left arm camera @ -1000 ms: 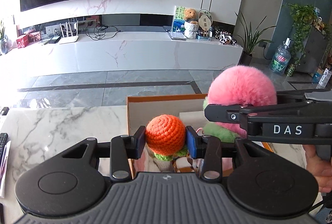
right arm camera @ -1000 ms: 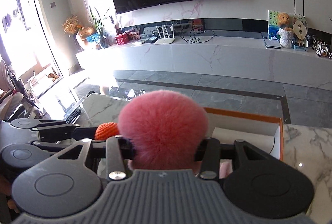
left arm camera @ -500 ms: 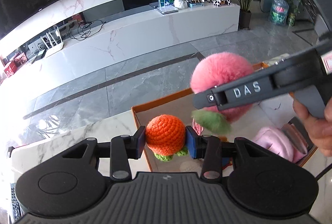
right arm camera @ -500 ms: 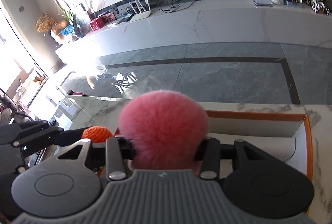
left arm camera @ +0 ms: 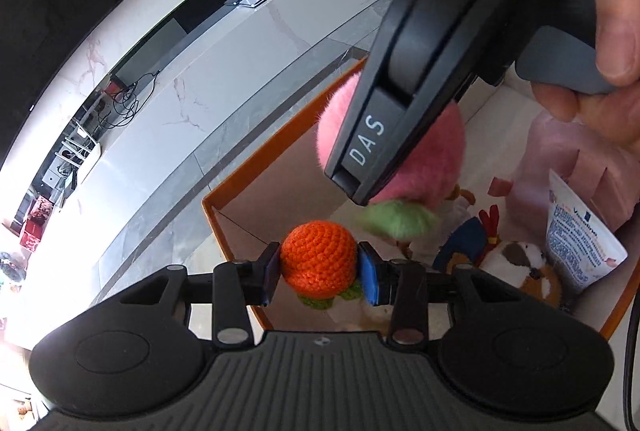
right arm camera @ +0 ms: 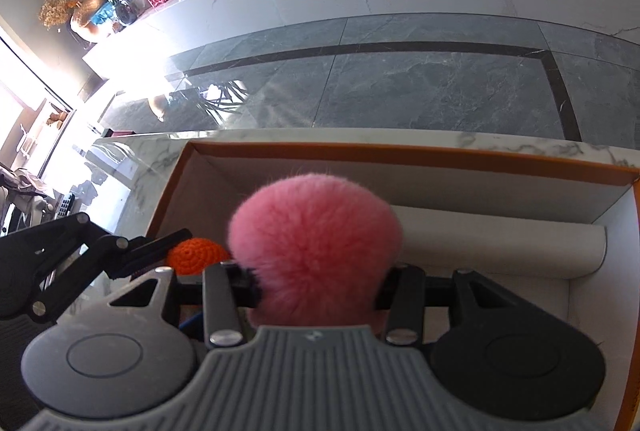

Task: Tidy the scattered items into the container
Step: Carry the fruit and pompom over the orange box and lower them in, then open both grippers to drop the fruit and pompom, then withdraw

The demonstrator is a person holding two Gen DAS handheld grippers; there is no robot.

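Note:
My left gripper [left arm camera: 319,271] is shut on an orange crochet ball [left arm camera: 318,257] with green leaves, and holds it just over the near-left corner of the orange-rimmed box [left arm camera: 224,227]. My right gripper [right arm camera: 318,285] is shut on a fluffy pink plush ball [right arm camera: 316,231], which hangs over the inside of the box [right arm camera: 400,151]. In the left wrist view the pink ball [left arm camera: 440,159] with its green leaf [left arm camera: 396,219] is above and to the right of the orange one, partly hidden by the right gripper's arm. The orange ball [right arm camera: 196,259] shows at the left in the right wrist view.
Inside the box lie a rooster toy [left arm camera: 472,243], a brown-and-white plush animal [left arm camera: 520,263], a printed white pouch [left arm camera: 576,243], a pink soft item [left arm camera: 560,151] and a white roll [right arm camera: 500,251]. The box stands on a marble table [right arm camera: 132,159]. A hand [left arm camera: 616,11] grips the right tool.
Both grippers have come down towards the box and tipped to look into it, each still holding its ball. The left one has also rolled, so the room now looks slanted.

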